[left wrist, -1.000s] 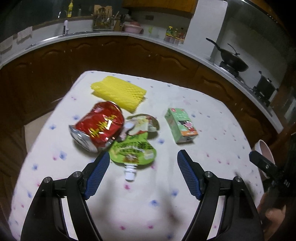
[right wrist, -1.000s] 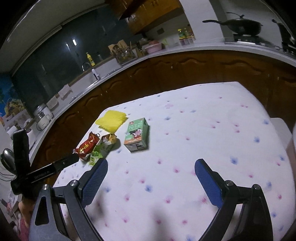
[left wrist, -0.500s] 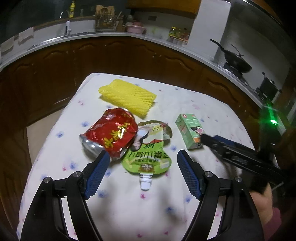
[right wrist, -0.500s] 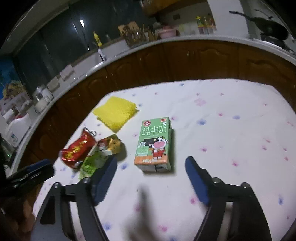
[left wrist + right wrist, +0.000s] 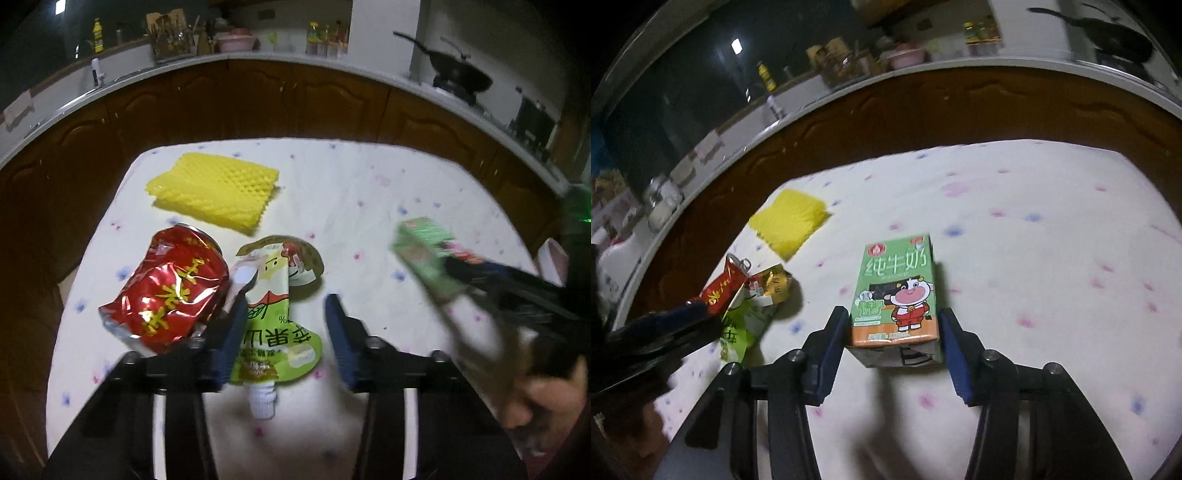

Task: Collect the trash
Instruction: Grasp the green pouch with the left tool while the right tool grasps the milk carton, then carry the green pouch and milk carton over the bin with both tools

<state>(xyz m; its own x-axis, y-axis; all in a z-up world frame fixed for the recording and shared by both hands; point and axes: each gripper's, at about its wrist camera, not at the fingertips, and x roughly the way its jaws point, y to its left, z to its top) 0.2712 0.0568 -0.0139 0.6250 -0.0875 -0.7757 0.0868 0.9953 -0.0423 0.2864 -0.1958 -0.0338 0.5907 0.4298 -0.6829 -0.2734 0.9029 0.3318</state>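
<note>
Milk carton [image 5: 895, 302] between right tongs [image 5: 894, 332].

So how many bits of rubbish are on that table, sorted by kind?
Crushed red can: 1
Green drink pouch: 1
Green milk carton: 1
Yellow foam net: 1
Total: 4

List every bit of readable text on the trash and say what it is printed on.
"纯牛奶": large white characters on the green milk carton; its smaller print is unreadable.
Green juice pouch: dark characters, seen upside down, too blurred to read.
Crushed red can: gold characters, too crumpled to read.
</note>
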